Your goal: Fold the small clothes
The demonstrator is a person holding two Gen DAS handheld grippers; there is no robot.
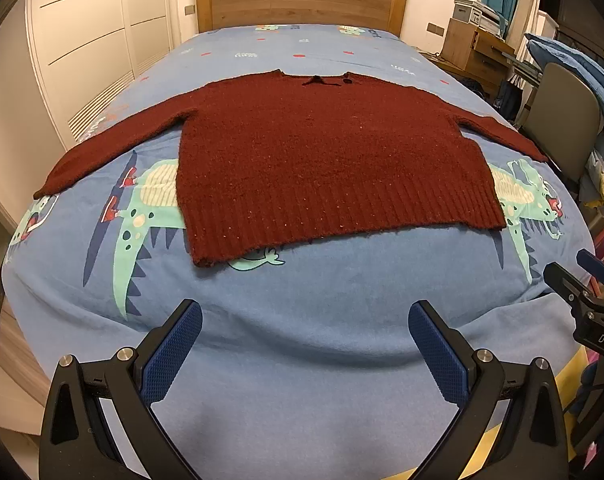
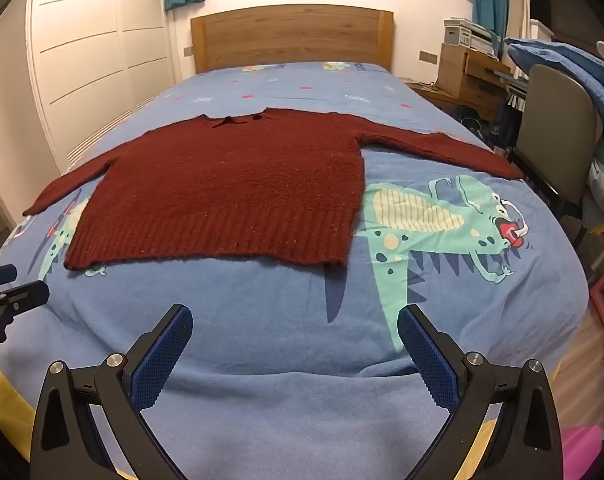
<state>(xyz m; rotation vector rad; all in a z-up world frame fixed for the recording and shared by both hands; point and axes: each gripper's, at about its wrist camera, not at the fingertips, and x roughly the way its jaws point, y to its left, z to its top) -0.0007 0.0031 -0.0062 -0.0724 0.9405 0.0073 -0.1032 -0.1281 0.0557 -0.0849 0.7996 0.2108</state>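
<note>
A dark red knitted sweater (image 1: 325, 156) lies flat on the bed, sleeves spread out to both sides, ribbed hem towards me. It also shows in the right wrist view (image 2: 230, 192). My left gripper (image 1: 305, 320) is open and empty, hovering over the blue sheet just short of the hem. My right gripper (image 2: 294, 322) is open and empty, also short of the hem, nearer the sweater's right corner. The right gripper also appears at the right edge of the left wrist view (image 1: 585, 276), and the left gripper at the left edge of the right wrist view (image 2: 10, 288).
The bed has a blue dinosaur-print sheet (image 2: 441, 224) and a wooden headboard (image 2: 294, 36). White wardrobe doors (image 2: 86, 60) stand on the left. A grey chair (image 2: 553, 136), a wooden desk (image 2: 469, 76) and piled blue bedding (image 2: 573, 64) stand on the right.
</note>
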